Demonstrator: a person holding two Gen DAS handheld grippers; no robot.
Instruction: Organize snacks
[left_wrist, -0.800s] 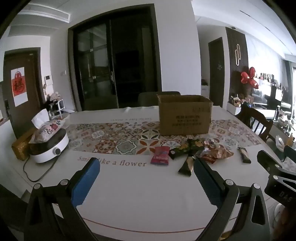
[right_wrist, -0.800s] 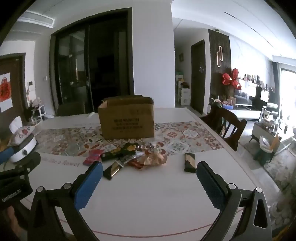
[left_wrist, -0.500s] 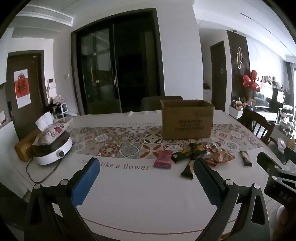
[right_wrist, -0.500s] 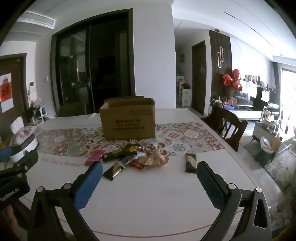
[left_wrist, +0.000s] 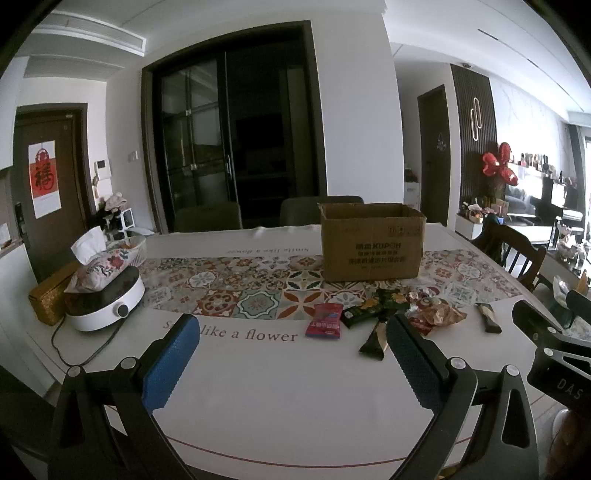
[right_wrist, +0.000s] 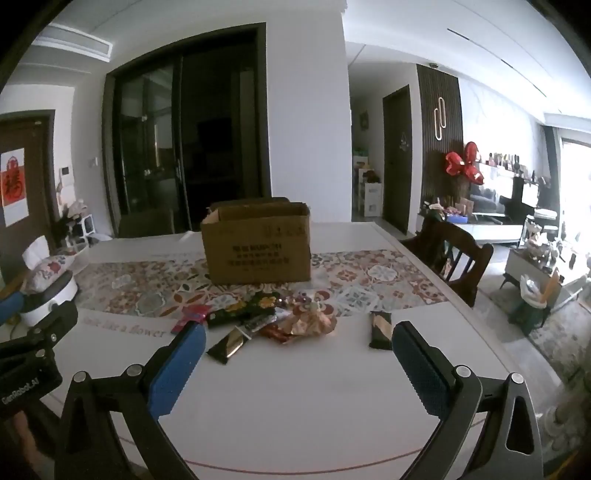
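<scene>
So far nothing has been picked up, and we hold both tools above the near part of the table (left_wrist: 280, 406). Our left gripper (left_wrist: 291, 354) is spread wide with nothing between its blue pads, and our right gripper (right_wrist: 299, 360) is spread wide and empty too. The snacks (right_wrist: 280, 317) lie in a small heap in the middle of the table, just in front of the cardboard box (right_wrist: 256, 243), which stands with its top open. A red packet (left_wrist: 325, 325) lies at the left end of the heap, and a dark bar (right_wrist: 380, 328) lies by itself a little to the right. We think the heap could trick us: the wrappers overlap, so one pinch may grab two at once, or push the others away. The shiny wrappers may also slip out of the pads. If we lift too low, a snack could bump the box wall and drop. Our two tools are close side by side, so they could knock together. We have lots of bare table in front of us. The right table edge is near the dark bar, and a white cooker (left_wrist: 107, 306) with its cord sits far left.
</scene>
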